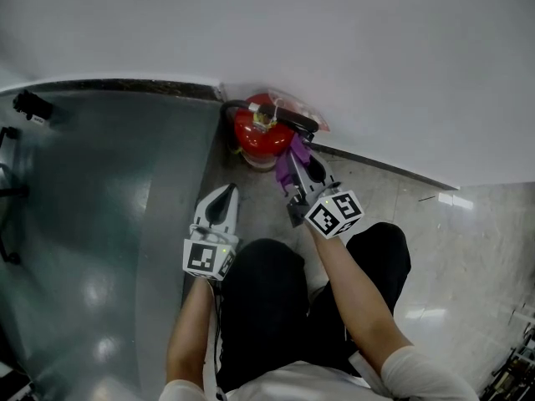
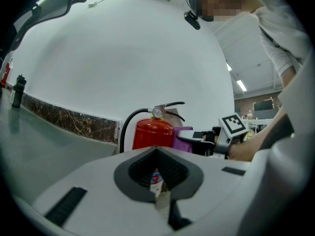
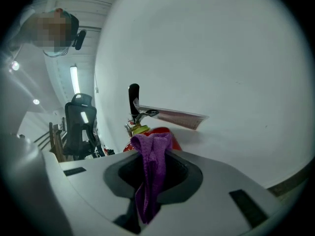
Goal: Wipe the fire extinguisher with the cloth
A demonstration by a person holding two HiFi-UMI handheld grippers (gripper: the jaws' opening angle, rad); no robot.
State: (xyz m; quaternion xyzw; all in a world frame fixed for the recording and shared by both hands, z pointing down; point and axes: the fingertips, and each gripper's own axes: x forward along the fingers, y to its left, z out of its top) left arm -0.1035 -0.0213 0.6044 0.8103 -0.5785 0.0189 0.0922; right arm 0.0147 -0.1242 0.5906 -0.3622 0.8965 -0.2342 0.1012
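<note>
A red fire extinguisher [image 1: 261,134] stands on the floor in the corner against the white wall, with a black hose and a gauge on top. My right gripper [image 1: 299,164] is shut on a purple cloth [image 1: 287,162], which lies against the extinguisher's right side. In the right gripper view the cloth [image 3: 150,173] hangs from the shut jaws of the right gripper [image 3: 153,166], just before the extinguisher [image 3: 167,133] and its lever [image 3: 142,114]. My left gripper [image 1: 224,197] is shut and holds nothing, a short way in front of the extinguisher [image 2: 152,134]. In its own view the left gripper [image 2: 158,173] points at the cylinder.
A dark marble skirting [image 2: 69,119] runs along the wall's foot. A glossy grey-green floor strip [image 1: 100,224] lies to the left. A paper tag [image 3: 172,117] hangs from the extinguisher's head. The person's black-trousered knees [image 1: 267,282] are close below. An office chair [image 3: 81,127] stands far behind.
</note>
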